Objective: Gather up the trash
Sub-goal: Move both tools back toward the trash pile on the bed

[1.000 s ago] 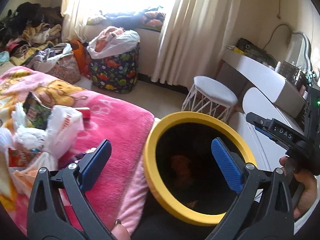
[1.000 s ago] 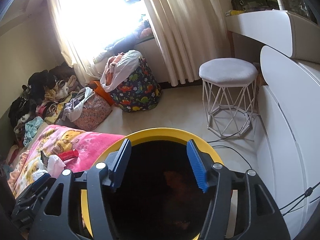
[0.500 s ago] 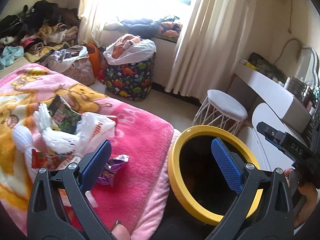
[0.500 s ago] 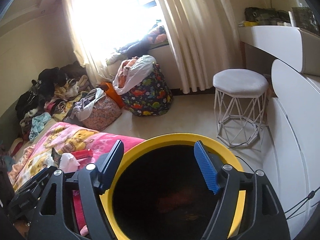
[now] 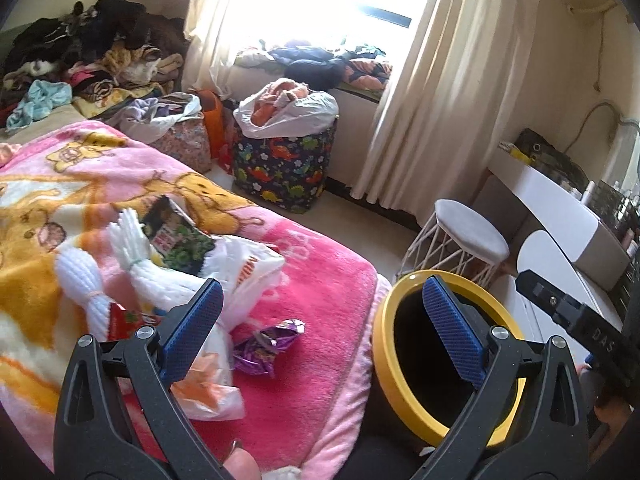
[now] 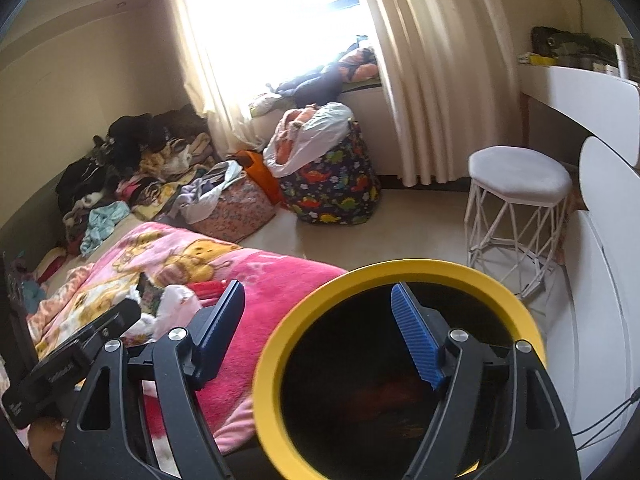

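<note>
Landmark is the bin (image 5: 448, 360), round with a smooth yellow rim and a dark inside, standing on the floor right against the bed's corner; the fluffy pink cartoon blanket (image 5: 328, 304) droops beside its rim. The trash sits on that blanket, left of the bin: a crinkly purple foil wrapper (image 5: 266, 344) nearest, then thin white plastic bags (image 5: 240, 272) and a glossy green snack packet (image 5: 176, 236) further off. Beyond the bin there's a white wire-legged stool (image 6: 520, 204) with a padded top and a floppy dinosaur-print fabric bag (image 6: 332, 188) stuffed with clothes. Left tongs (image 5: 320, 328) gape wide, empty, over the blanket edge; right tongs (image 6: 320, 332) open too, nothing between them, above the bin's mouth.
</note>
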Tool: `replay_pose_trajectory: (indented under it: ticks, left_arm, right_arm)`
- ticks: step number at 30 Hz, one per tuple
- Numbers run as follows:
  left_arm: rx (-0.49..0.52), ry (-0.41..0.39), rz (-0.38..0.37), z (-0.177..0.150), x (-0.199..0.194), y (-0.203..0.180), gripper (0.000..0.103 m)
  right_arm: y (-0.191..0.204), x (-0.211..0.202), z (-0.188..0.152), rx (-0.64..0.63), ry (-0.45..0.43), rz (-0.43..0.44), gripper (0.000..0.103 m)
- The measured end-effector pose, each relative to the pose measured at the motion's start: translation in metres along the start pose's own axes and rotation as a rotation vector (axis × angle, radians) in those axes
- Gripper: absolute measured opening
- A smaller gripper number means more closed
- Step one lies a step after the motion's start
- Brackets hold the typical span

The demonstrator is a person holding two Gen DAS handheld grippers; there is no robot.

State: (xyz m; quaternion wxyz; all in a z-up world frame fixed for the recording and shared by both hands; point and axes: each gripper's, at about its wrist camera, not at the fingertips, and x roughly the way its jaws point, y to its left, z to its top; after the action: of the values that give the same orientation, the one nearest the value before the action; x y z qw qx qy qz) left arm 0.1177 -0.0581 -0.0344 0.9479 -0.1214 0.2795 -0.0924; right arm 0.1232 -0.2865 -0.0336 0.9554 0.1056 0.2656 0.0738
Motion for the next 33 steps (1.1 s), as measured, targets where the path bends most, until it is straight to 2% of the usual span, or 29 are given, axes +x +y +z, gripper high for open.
replay_pose_trajectory:
  ticks: [17, 33]
  left_arm:
    - [-0.059, -0.052, 0.085, 0.009, -0.023, 0.05, 0.092]
    - [-0.138, -0.083, 0.173, 0.01, -0.042, 0.106, 0.092]
  right_arm:
    - [0.051, 0.004, -0.012, -0.079, 0.036, 0.091, 0.077]
    - [0.099, 0.012, -0.029, -0.146, 0.109, 0.191, 0.082]
